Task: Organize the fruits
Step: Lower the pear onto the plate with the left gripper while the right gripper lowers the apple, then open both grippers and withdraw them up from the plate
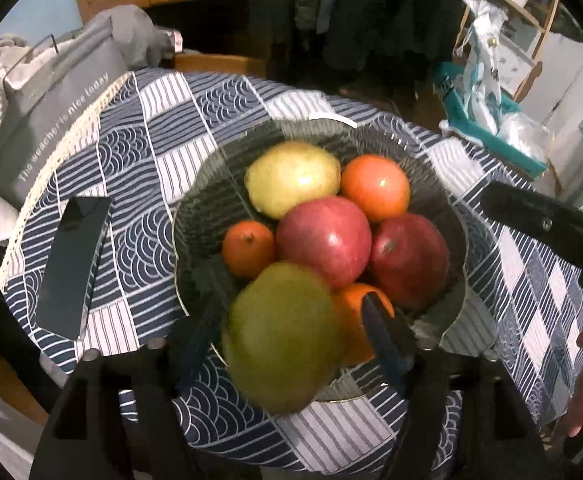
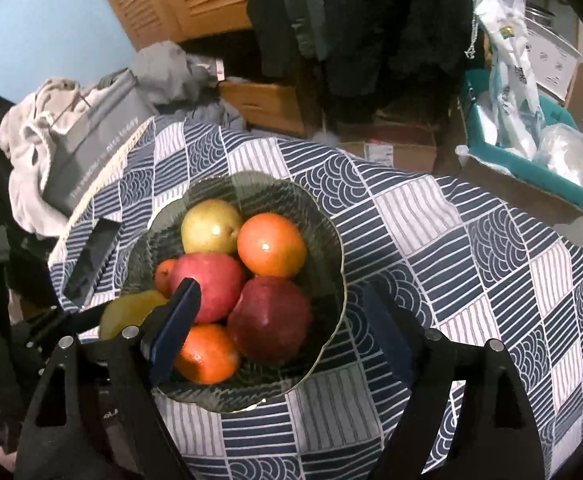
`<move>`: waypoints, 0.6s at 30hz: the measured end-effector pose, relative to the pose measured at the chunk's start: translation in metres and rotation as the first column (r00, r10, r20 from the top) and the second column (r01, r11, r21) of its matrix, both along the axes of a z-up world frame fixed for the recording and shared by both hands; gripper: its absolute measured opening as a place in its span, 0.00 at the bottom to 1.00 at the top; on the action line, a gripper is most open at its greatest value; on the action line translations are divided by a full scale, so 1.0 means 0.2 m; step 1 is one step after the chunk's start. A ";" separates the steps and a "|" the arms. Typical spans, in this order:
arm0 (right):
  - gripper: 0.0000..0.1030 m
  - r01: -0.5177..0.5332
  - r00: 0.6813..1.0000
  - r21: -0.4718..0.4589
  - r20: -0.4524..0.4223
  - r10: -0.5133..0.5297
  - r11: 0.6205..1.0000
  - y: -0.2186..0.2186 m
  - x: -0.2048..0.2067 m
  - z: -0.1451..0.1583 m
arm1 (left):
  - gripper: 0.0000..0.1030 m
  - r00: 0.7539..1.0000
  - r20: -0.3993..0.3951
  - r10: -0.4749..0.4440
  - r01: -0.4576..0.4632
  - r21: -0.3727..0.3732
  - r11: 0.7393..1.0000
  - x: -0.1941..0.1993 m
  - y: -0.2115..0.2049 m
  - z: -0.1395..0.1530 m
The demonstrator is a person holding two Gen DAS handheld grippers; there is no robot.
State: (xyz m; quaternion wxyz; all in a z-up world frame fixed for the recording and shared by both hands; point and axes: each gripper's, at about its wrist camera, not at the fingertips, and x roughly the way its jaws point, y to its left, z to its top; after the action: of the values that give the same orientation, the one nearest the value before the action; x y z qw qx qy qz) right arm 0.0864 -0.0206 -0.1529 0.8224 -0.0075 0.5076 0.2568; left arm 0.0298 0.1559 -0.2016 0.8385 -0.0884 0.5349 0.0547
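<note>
Seven fruits sit heaped in the glass bowl (image 2: 333,240) at frame centre on the desk (image 2: 471,280); green mango (image 1: 283,340) blurred at the lower rim, loose between the left gripper's (image 1: 287,344) parted jaws. Right gripper (image 2: 287,320) apart, empty.

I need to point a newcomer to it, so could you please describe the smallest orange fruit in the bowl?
Start at the glass bowl in the middle of the blue-and-white patterned tablecloth. On the bowl's side nearest the dark phone sits the small orange fruit, tucked against the big red apple in the centre. It is clearly smaller than the other two orange fruits.
</note>
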 end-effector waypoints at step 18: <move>0.81 0.059 0.993 -0.055 0.106 -0.053 0.997 -0.13 -0.07 0.20 | 0.77 0.997 0.083 0.010 -0.013 0.041 0.999 -0.03 -0.05 0.19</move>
State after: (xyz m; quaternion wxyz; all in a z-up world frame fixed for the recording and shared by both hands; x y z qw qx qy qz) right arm 0.0724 -0.0463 -0.1135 0.8541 -0.0308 0.4712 0.2179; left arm 0.0247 0.1468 -0.1631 0.8611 -0.0762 0.4982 0.0668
